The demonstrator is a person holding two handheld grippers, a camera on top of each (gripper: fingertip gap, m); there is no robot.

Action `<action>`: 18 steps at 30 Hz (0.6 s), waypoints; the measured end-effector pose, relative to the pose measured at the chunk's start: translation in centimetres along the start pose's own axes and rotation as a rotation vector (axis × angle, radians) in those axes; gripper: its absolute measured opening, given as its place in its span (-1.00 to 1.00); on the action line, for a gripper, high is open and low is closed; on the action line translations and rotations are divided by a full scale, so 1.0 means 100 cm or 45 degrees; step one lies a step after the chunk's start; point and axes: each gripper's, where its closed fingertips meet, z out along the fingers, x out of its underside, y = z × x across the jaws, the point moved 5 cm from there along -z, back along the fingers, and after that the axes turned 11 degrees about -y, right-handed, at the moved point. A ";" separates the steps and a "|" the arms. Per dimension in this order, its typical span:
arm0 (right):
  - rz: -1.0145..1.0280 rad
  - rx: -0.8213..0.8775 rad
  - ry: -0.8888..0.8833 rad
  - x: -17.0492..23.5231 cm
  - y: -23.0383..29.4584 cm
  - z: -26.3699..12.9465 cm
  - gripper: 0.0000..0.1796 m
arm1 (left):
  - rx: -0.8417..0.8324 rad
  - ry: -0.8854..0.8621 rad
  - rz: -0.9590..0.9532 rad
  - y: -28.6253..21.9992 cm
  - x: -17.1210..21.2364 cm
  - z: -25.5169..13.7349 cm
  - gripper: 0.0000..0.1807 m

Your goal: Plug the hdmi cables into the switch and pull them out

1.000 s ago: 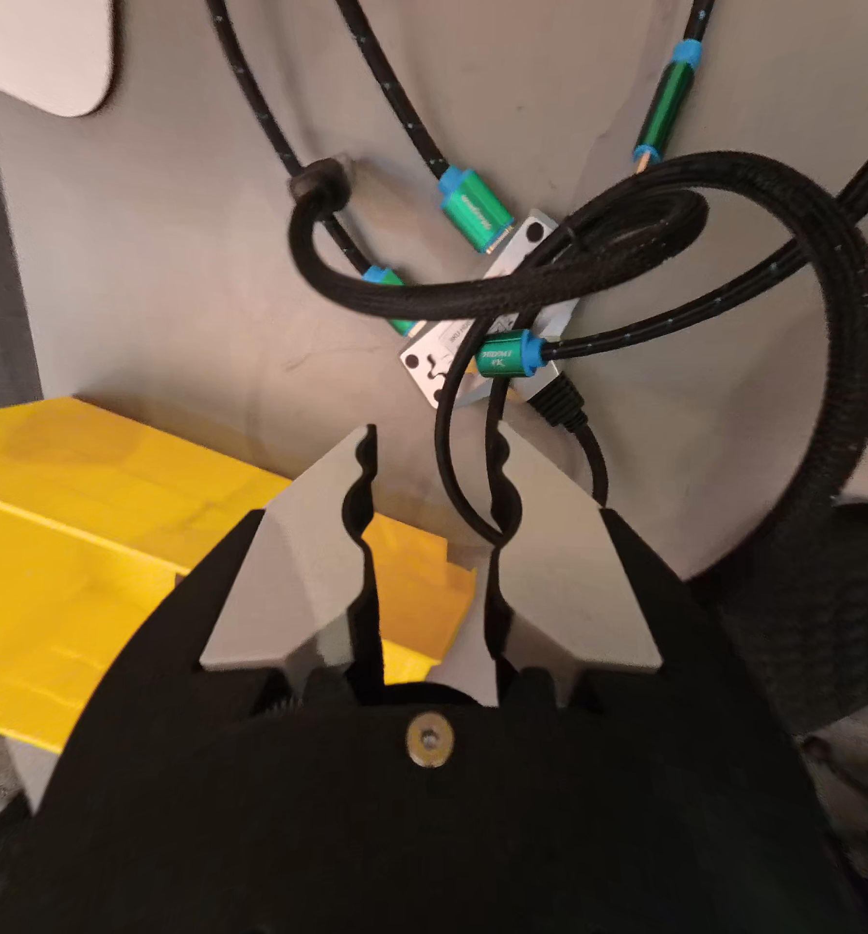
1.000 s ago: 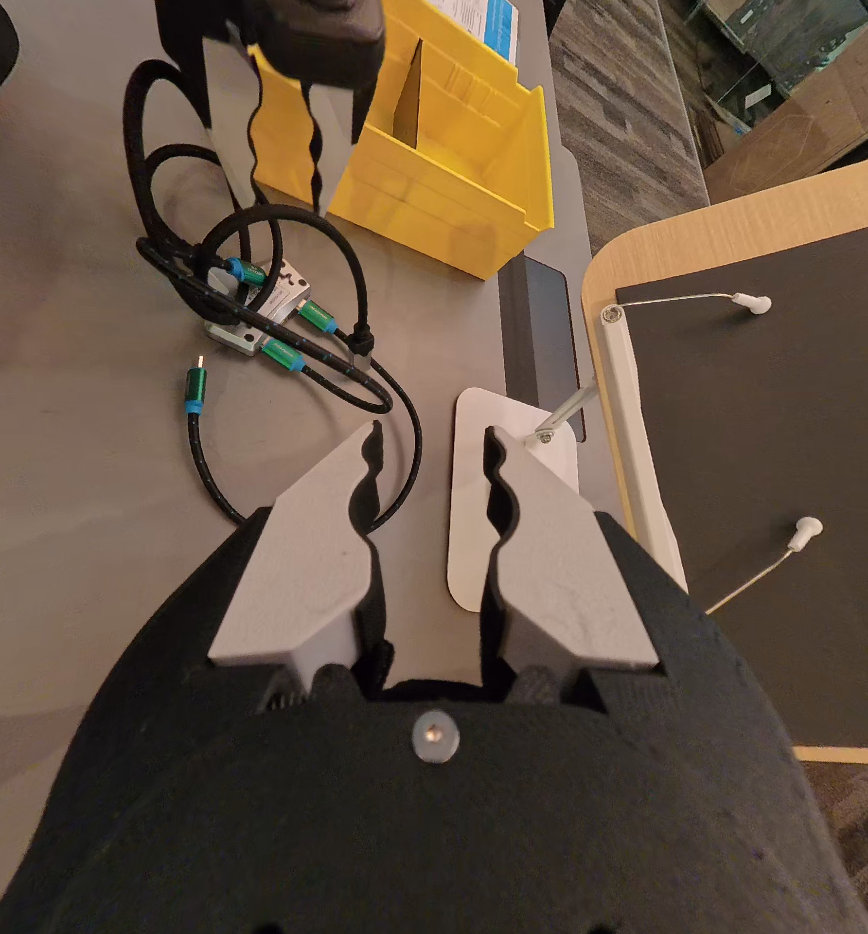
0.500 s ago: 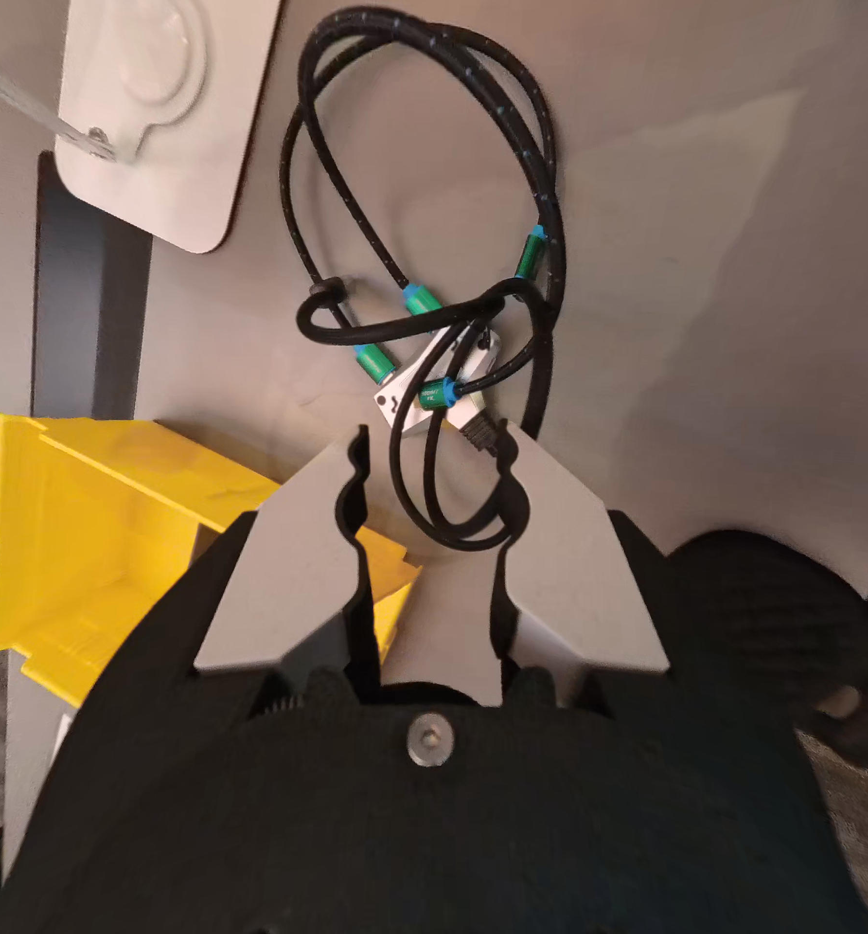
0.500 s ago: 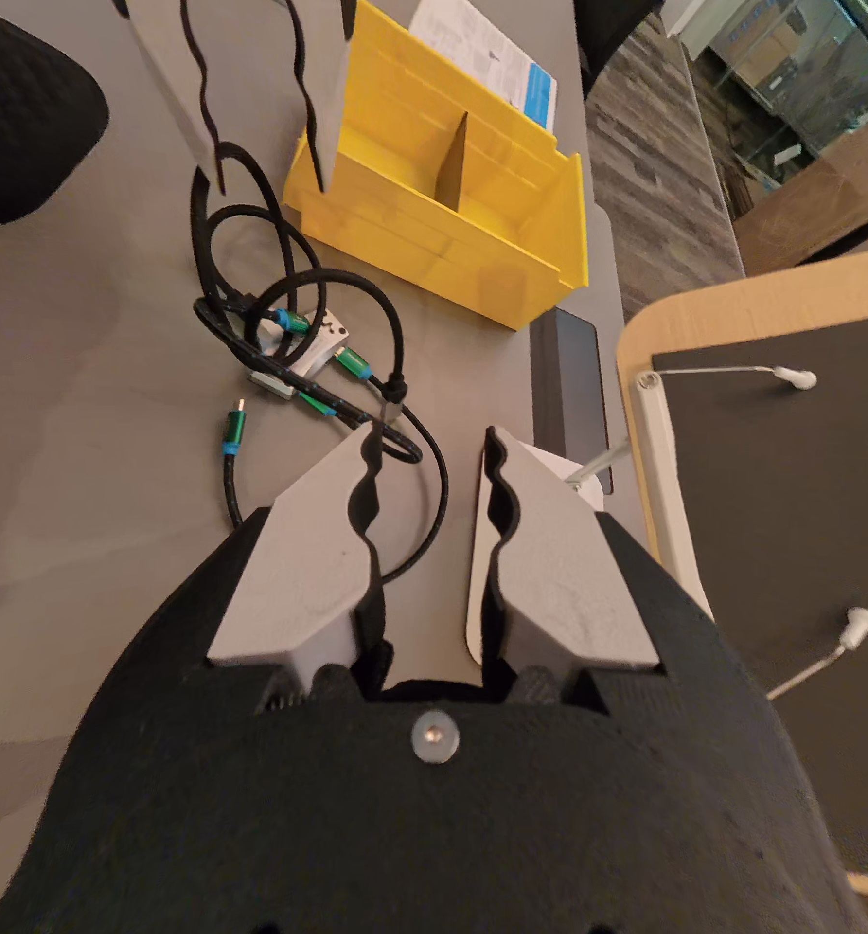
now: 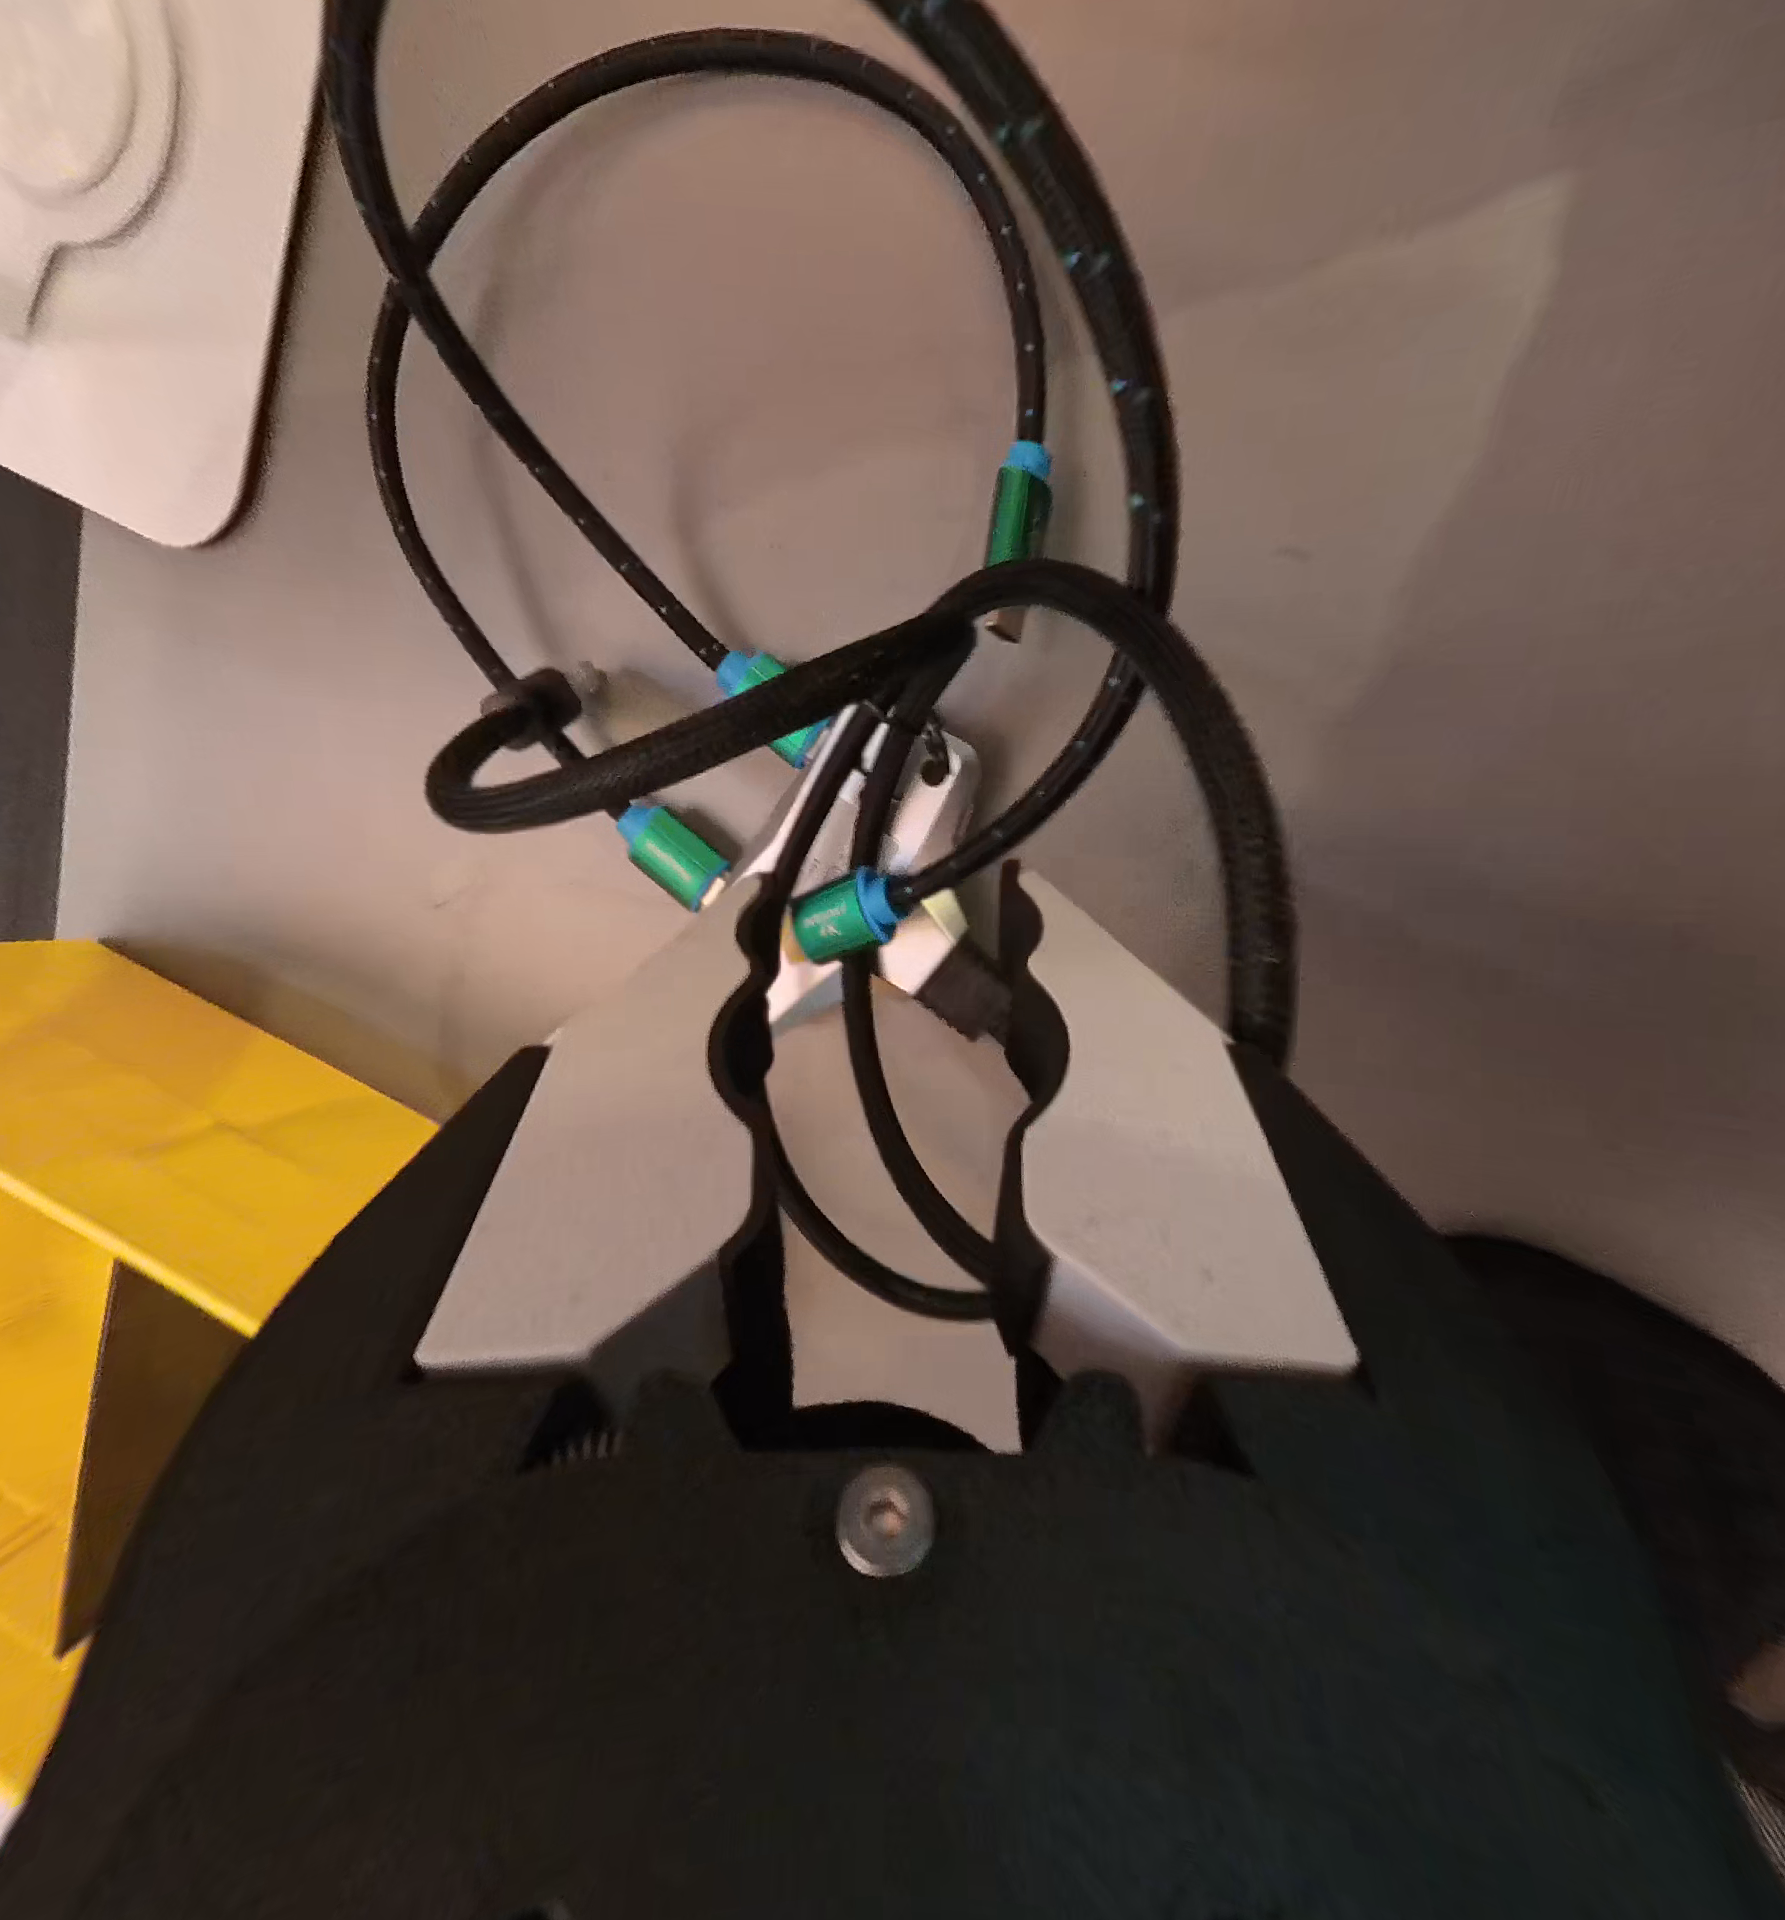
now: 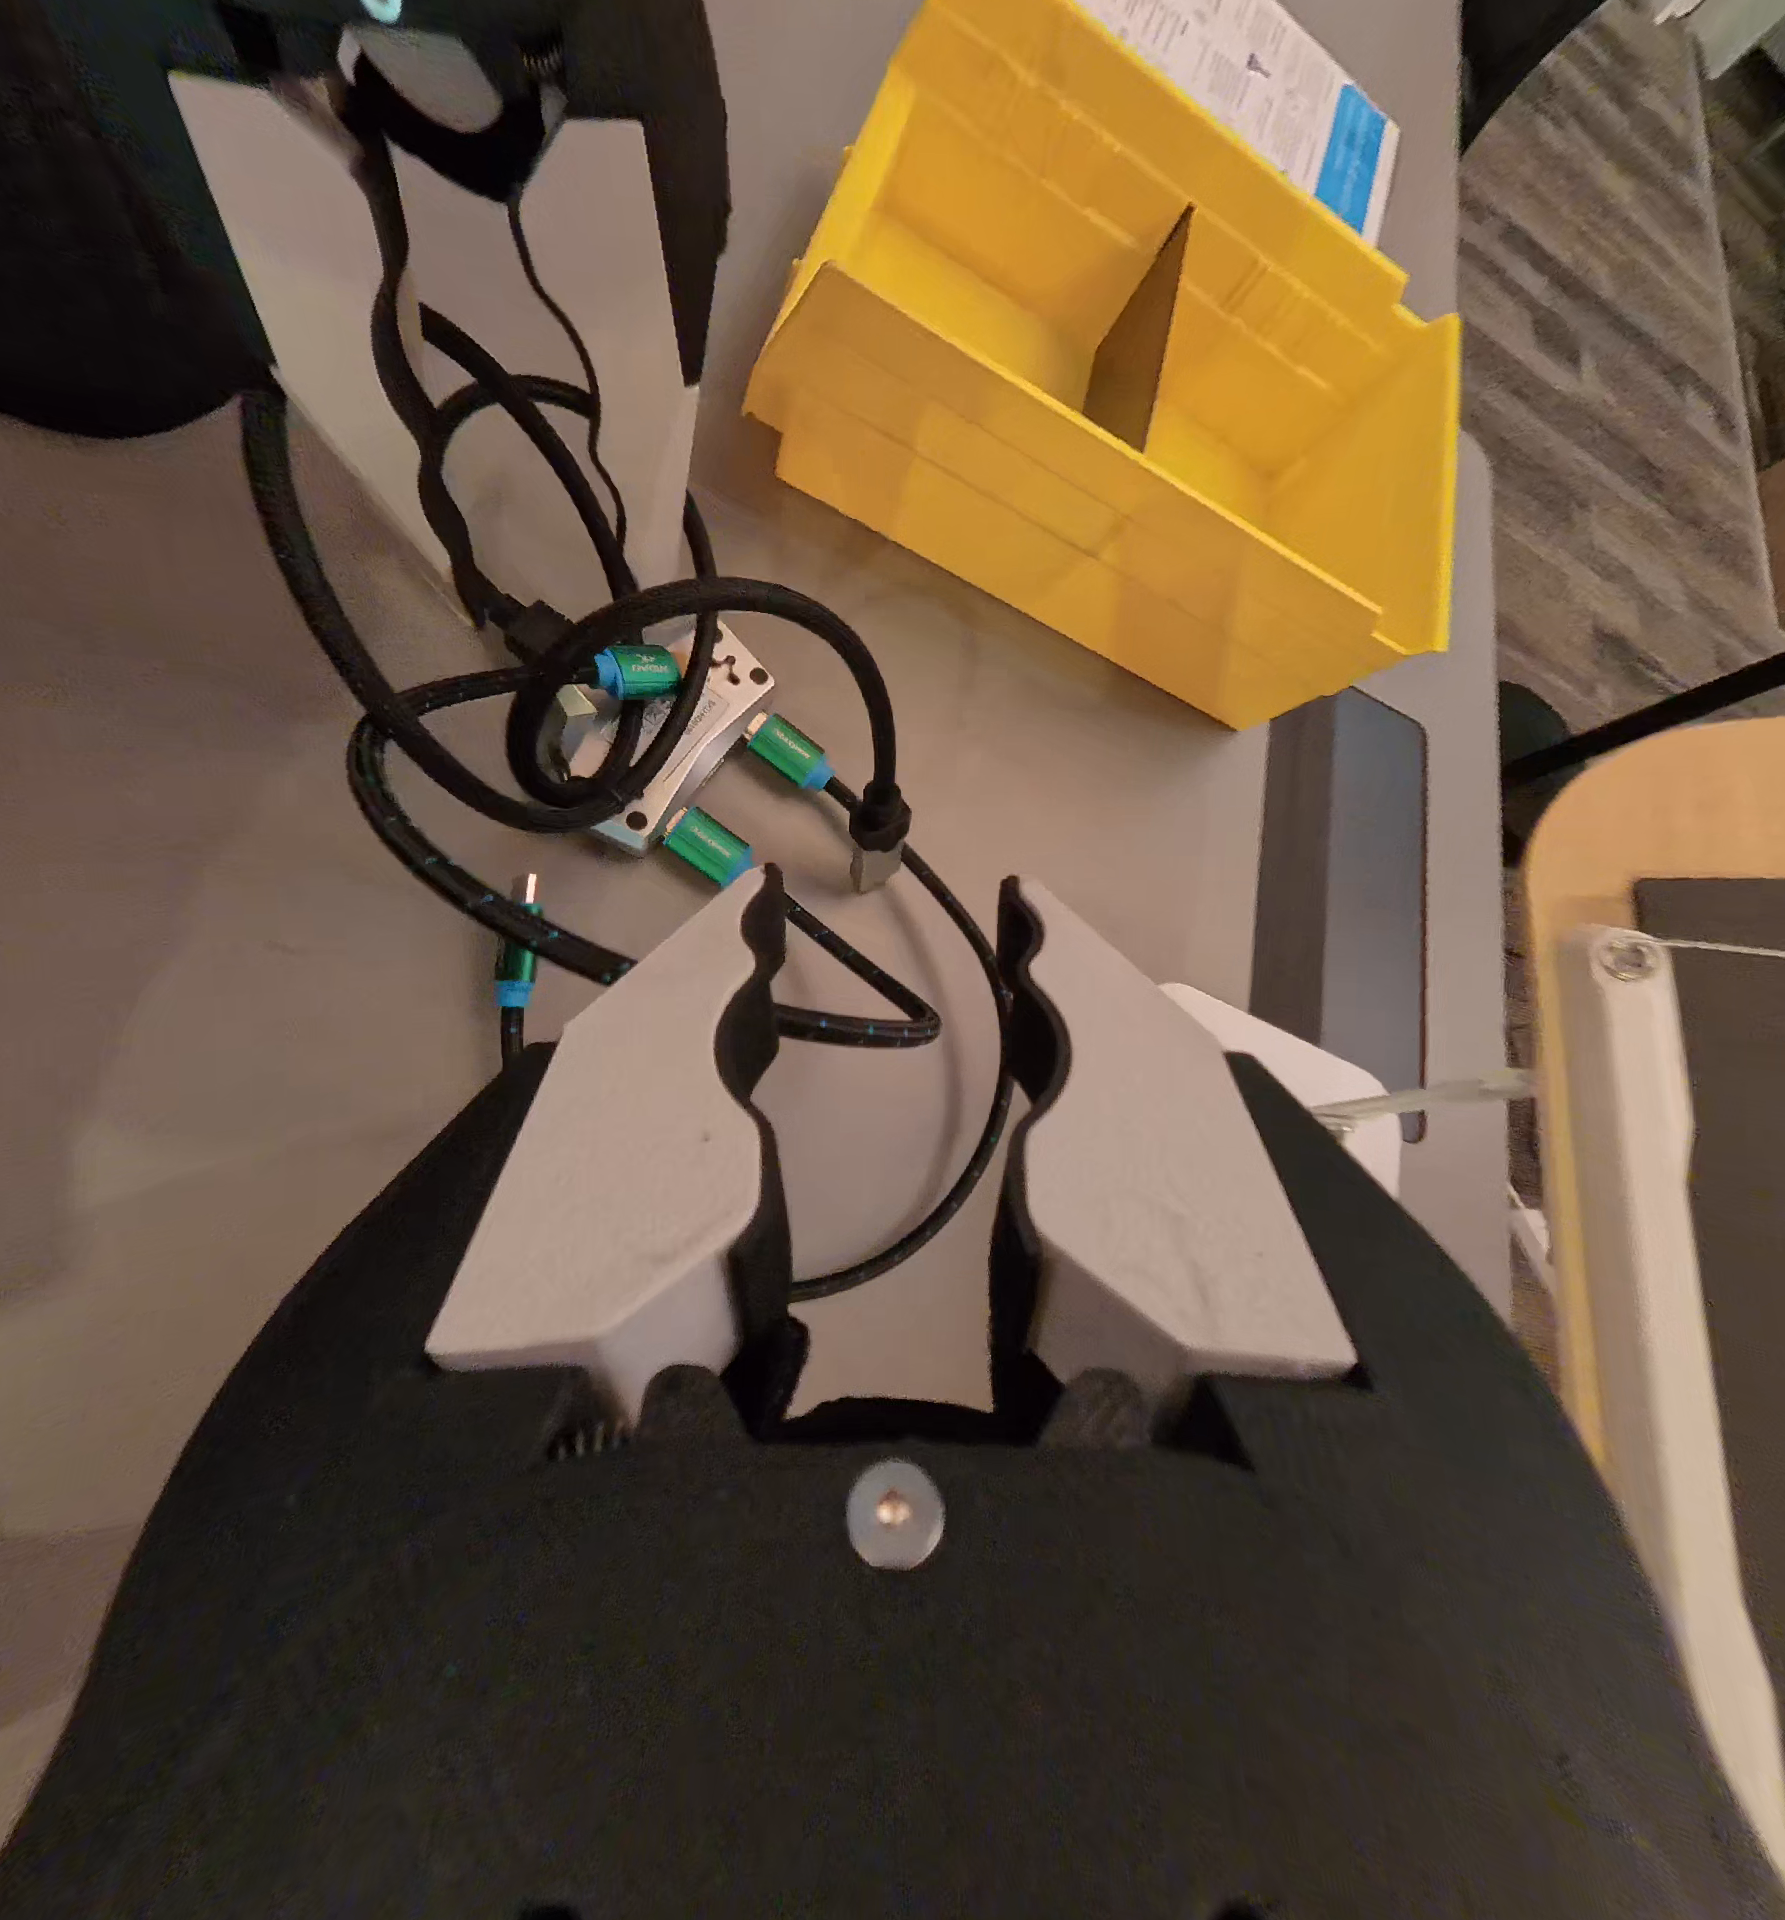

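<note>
Approach step: left gripper (image 5: pixel 877 914), fingers apart and empty, hovered at switch (image 6: pixel 685 743).
Next move, likely: clamp one green plug (image 5: pixel 838 925); right gripper (image 6: pixel 883 904) waited apart, empty.

The hdmi cables (image 6: pixel 872 686) have a black braided cloth sleeve w/ small blue flecks, rough-looking. Their plug shells (image 6: pixel 706 844) look like glossy green metal w/ blue collars. The switch (image 6: pixel 696 743) is brushed silver metal, slightly shiny. The bench (image 6: pixel 192 935) is smooth matt grey. The bin (image 6: pixel 1231 582) is smooth yellow plastic. Fingers (image 6: pixel 618 1164) of each hand-held gripper: matt grey, grainy plastic; body black, rough texture.
</note>
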 end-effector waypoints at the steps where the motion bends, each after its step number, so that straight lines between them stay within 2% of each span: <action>1: 0.010 -0.024 0.008 0.002 0.002 0.004 -0.56 | -0.017 -0.005 -0.003 -0.003 0.001 0.005 -0.50; 5: 0.033 -0.127 0.083 0.014 0.013 0.022 -0.58 | -0.059 -0.081 -0.043 -0.013 0.001 0.013 -0.48; 10: 0.065 -0.228 0.172 0.029 0.024 0.035 -0.59 | -0.139 -0.187 -0.189 0.003 0.006 -0.003 -0.49; 14: 0.117 -0.270 0.171 0.037 0.026 0.035 -0.61 | -0.200 -0.121 -0.281 0.020 0.028 -0.006 -0.48; 18: 0.174 -0.319 0.229 0.052 0.030 0.035 -0.61 | -0.109 -0.103 -0.425 0.026 0.047 0.007 -0.49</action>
